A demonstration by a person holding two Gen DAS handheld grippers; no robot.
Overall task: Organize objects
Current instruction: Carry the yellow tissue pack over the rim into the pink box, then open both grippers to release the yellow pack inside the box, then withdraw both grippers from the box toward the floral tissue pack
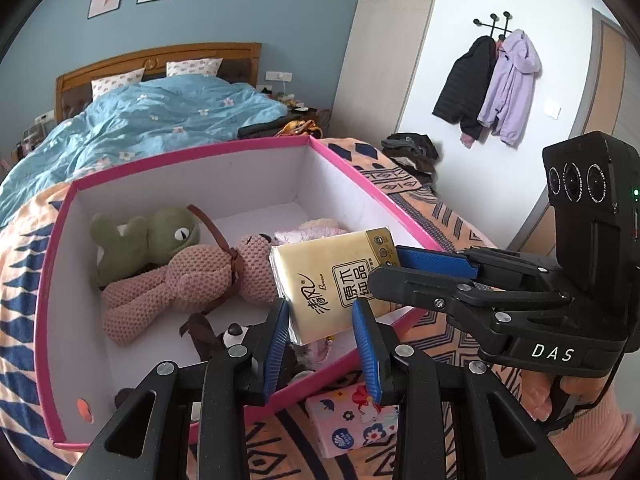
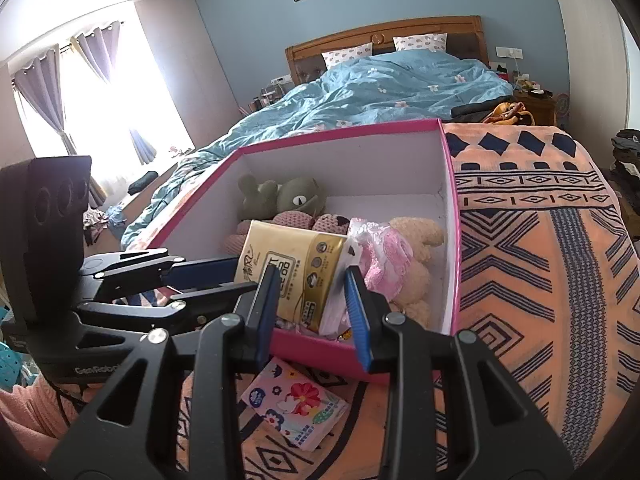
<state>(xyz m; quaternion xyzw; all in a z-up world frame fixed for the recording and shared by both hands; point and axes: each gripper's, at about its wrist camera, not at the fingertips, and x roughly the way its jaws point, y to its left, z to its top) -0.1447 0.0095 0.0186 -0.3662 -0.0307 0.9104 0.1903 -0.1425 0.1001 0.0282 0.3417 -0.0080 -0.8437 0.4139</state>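
Observation:
A yellow tissue pack (image 1: 332, 280) (image 2: 292, 268) hangs over the near edge of a pink box (image 1: 192, 152) (image 2: 452, 216) on the bed. Both grippers hold it. My left gripper (image 1: 322, 344) pinches its lower end between blue pads, and shows from the side in the right wrist view (image 2: 224, 276). My right gripper (image 2: 310, 312) pinches its other end, and shows from the side in the left wrist view (image 1: 388, 268). The box holds a pink knitted doll (image 1: 176, 284), a green frog plush (image 1: 160, 236) (image 2: 288, 196) and a cream plush in pink (image 2: 400, 256).
A flowered tissue pack (image 1: 352, 420) (image 2: 296, 408) lies on the orange patterned blanket (image 2: 540, 280) just in front of the box. A blue duvet (image 1: 140, 120) covers the far bed. Coats (image 1: 492, 84) hang on the wall at right.

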